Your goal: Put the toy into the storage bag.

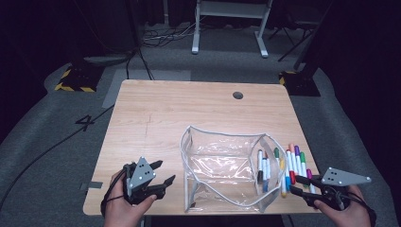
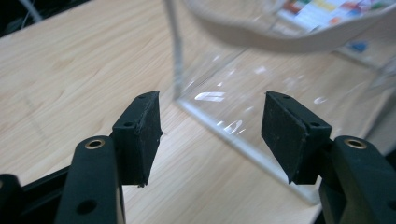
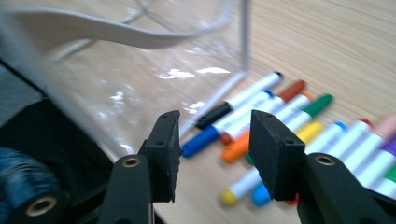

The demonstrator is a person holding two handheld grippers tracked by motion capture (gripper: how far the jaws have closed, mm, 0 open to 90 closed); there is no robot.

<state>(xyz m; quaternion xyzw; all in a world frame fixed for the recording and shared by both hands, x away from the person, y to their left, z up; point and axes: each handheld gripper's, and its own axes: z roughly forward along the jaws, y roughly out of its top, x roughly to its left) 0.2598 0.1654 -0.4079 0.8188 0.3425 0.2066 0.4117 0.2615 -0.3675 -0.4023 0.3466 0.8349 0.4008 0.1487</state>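
Overhead, a clear soft-plastic pouch [image 1: 222, 170] with pale piping sits open near the front edge of the light wood-grain table [image 1: 156, 118], capped markers [image 1: 288, 165] fanned by its right side; dark carpet and cables surround. Left gripper [image 1: 163, 172] hovers at the front left corner, right gripper [image 1: 302, 184] at the front right. Left gripper view: matte black jaws wide, empty, facing the pouch [image 2: 243, 93]. Right gripper view: jaws moderately apart, empty, over the markers [image 3: 261, 112]; printing unreadable
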